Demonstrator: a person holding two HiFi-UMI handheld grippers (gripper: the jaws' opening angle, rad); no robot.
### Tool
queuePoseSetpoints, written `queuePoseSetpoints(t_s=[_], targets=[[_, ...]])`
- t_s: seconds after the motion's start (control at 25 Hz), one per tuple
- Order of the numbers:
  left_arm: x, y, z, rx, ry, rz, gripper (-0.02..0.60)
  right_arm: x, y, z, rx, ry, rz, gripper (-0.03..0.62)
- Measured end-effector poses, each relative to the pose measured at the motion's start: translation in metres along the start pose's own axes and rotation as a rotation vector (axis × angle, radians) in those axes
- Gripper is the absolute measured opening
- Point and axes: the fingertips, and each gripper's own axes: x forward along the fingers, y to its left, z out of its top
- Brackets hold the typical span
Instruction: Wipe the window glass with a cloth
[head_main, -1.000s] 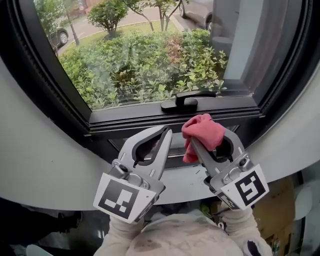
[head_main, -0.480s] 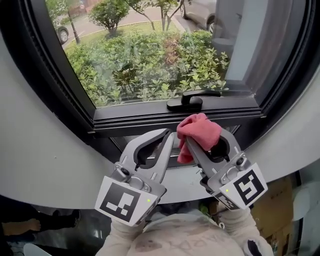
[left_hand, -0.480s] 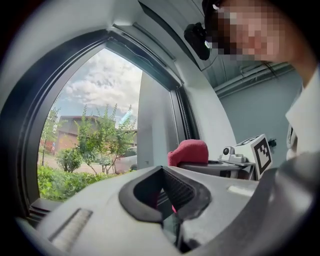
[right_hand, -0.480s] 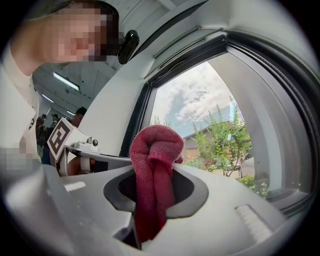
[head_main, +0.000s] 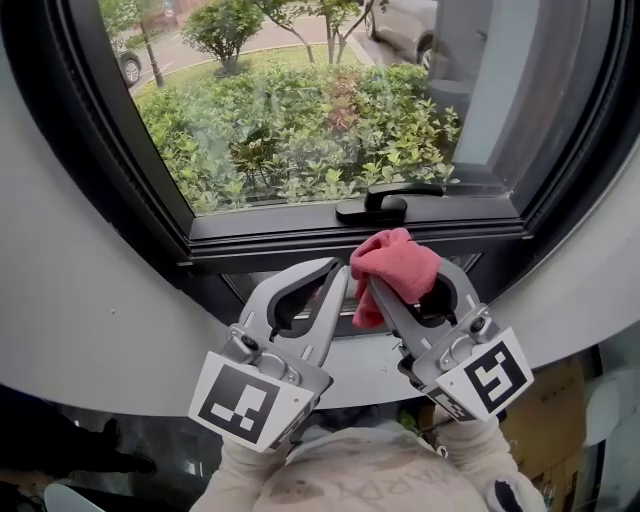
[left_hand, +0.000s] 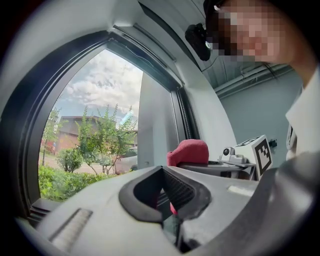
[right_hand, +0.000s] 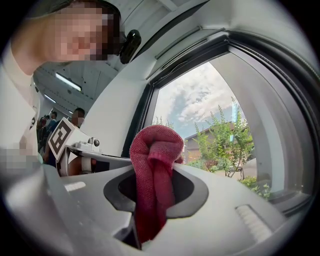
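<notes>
The right gripper (head_main: 405, 288) was clamped shut on a crumpled red woven cloth (head_main: 397, 262), held near the black lever handle (head_main: 385, 203), just short of the black window frame (head_main: 300, 232). The left gripper (head_main: 330, 278), just left of it, had its jaws together on nothing. To wipe well, the bunched top should probably go farther onto the clear window glass (head_main: 300, 110), press flat and sweep evenly. The cloth bulged in a rounded fold beyond the jaws, a tail trailing back between them.

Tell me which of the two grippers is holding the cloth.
The right gripper: its jaws are clamped on the red cloth, which bunches up above them. The left gripper beside it is shut with nothing between its jaws.
</notes>
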Motion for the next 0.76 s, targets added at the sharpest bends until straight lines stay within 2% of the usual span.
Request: queuePoseSetpoints(t_s=[0.76], targets=[[0.0043, -0.0018, -0.0024, 0.004, -0.008, -0.013, 0.000, -0.0015, -0.0029, -0.0028, 0.017, -0.010, -0.004, 0.118]])
